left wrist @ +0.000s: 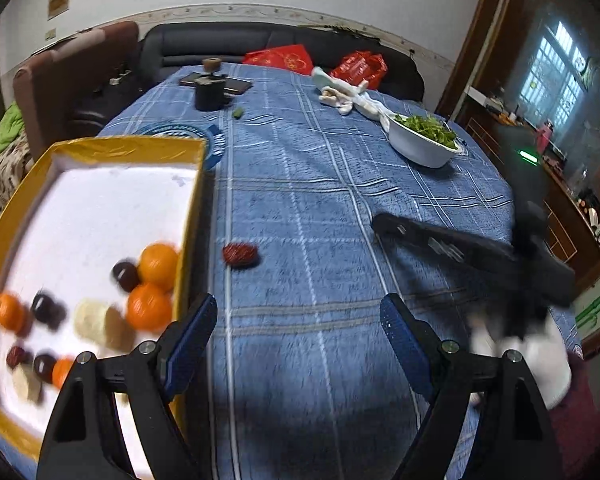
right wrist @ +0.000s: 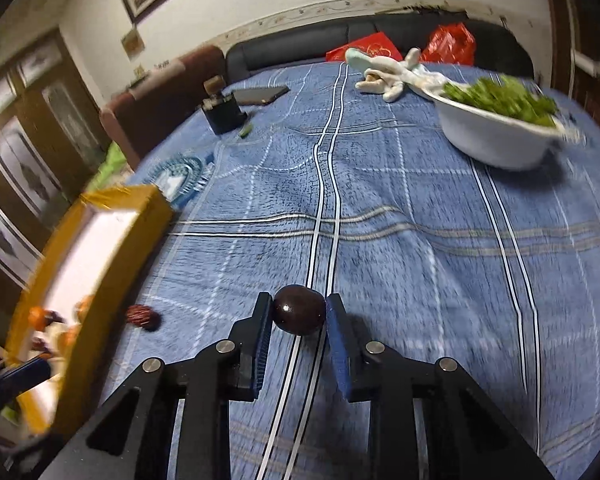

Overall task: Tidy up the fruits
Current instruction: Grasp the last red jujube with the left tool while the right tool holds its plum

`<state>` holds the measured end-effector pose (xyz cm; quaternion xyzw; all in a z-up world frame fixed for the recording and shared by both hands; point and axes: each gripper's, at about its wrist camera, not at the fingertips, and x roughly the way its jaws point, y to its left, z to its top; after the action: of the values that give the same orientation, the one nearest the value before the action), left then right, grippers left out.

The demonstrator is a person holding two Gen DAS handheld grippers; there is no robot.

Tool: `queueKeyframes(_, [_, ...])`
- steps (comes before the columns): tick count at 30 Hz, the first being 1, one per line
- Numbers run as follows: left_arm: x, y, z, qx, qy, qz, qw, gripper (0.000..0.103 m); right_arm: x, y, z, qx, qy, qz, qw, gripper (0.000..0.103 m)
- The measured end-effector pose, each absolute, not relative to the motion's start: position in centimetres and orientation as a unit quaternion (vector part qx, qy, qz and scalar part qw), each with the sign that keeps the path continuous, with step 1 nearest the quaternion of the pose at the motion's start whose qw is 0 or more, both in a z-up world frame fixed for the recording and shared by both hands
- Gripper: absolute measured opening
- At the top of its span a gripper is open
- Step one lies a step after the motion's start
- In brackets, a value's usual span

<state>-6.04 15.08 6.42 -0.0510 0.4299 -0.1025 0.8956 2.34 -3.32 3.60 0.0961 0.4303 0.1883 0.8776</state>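
Observation:
A yellow box (left wrist: 194,208) with a white inside stands at the table's left and holds several oranges (left wrist: 158,266), dark plums (left wrist: 126,276) and pale fruits (left wrist: 94,318). A red date (left wrist: 240,255) lies on the blue cloth just right of the box; it also shows in the right wrist view (right wrist: 140,315). My left gripper (left wrist: 298,330) is open and empty, its left finger by the box's right wall. My right gripper (right wrist: 298,312) is shut on a dark plum (right wrist: 299,309) above the cloth. The right gripper also shows in the left wrist view (left wrist: 460,248).
A white bowl of greens (left wrist: 422,142) stands at the far right of the table; it also shows in the right wrist view (right wrist: 496,128). A dark grinder (left wrist: 210,90), a phone (left wrist: 236,84) and white gloves (left wrist: 348,94) lie at the far end. A sofa is behind.

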Motion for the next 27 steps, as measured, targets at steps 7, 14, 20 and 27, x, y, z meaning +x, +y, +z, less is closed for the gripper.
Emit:
queueKeyframes(7, [0.7, 13.8, 3.4, -0.002, 0.482, -0.070, 0.873, 0.083, 0.5, -4.7, 3.3, 0.124, 0.433, 0.205, 0.869, 0.030])
queueKeyframes(14, [2.3, 13.7, 2.0, -0.002, 0.524, -0.077, 0.848, 0.083, 1.0, -5.6, 3.5, 0.141, 0.432, 0.207, 0.866, 0.031])
queueKeyframes(20, [-0.1, 14.1, 5.0, -0.073, 0.494, -0.132, 0.856, 0.083, 1.3, -7.2, 3.8, 0.169, 0.429, 0.200, 0.864, 0.032])
queueKeyframes(27, [0.0, 14.2, 2.5, -0.067, 0.504, -0.094, 0.856, 0.083, 1.4, -7.2, 3.5, 0.178, 0.440, 0.205, 0.856, 0.032])
